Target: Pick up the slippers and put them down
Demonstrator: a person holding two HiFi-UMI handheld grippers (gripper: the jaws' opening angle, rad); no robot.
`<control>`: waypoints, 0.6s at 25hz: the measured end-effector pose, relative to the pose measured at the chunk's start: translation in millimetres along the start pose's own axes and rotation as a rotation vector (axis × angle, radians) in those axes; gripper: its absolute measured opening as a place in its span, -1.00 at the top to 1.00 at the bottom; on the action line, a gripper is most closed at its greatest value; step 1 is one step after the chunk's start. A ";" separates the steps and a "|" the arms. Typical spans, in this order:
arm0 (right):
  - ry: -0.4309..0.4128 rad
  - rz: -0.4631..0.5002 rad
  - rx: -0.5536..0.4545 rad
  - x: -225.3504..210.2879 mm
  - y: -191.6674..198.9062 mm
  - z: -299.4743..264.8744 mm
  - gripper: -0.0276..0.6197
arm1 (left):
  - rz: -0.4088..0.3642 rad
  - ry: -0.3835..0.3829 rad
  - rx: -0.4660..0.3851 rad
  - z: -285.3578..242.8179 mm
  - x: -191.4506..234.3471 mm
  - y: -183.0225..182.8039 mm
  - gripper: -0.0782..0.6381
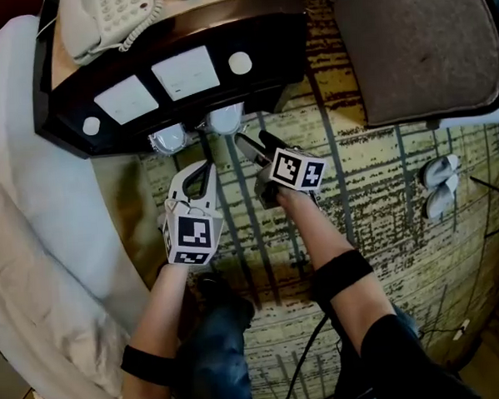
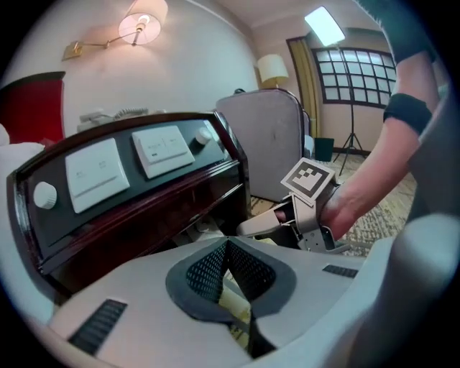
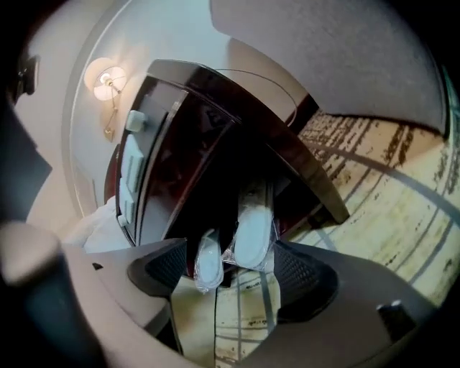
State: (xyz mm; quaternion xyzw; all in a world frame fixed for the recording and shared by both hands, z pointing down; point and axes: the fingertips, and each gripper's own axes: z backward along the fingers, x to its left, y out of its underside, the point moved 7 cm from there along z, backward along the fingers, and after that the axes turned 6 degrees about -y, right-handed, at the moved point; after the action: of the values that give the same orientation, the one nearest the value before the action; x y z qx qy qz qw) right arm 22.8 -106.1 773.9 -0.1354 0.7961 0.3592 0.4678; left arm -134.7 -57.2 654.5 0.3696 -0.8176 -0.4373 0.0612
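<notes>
Lying side by side in clear wrap, the slippers (image 3: 251, 233) poke out from under the dark nightstand (image 1: 224, 33) onto the patterned carpet (image 1: 372, 159); neither is lifted yet. The right gripper (image 1: 259, 144) aims at them with jaws spread wide, pressing on neither. Beside it, the left gripper (image 1: 200, 174) is closed tight on nothing. Grasping, lifting and setting down all seem still ahead. Another pair (image 1: 441, 184) lies well apart, near a grey chair (image 1: 416, 44).

light: dim, warm wall lamp (image 2: 141, 25) | shadow: under nightstand (image 1: 261, 31) | edges: fisheye-bent, dark
</notes>
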 end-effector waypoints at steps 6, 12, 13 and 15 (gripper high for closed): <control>-0.014 -0.177 -0.017 -46.7 27.5 -39.5 -0.35 | -0.109 0.011 -0.014 -46.5 1.0 33.0 0.77; -0.043 -0.299 -0.059 -75.1 35.4 -69.1 -0.35 | -0.144 0.017 -0.018 -71.9 2.1 48.3 0.77; -0.055 -0.310 -0.064 -75.5 35.2 -74.1 -0.35 | -0.141 0.020 -0.017 -74.1 2.1 49.6 0.77; -0.078 -0.322 -0.070 -74.5 34.0 -83.3 -0.34 | -0.142 0.029 -0.015 -77.2 1.1 51.2 0.77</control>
State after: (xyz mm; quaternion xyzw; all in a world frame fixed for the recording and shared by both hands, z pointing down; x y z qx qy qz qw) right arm -10.8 -149.3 877.1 -0.2636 0.7324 0.3121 0.5447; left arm -131.0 -92.0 740.3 0.4324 -0.7852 -0.4411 0.0448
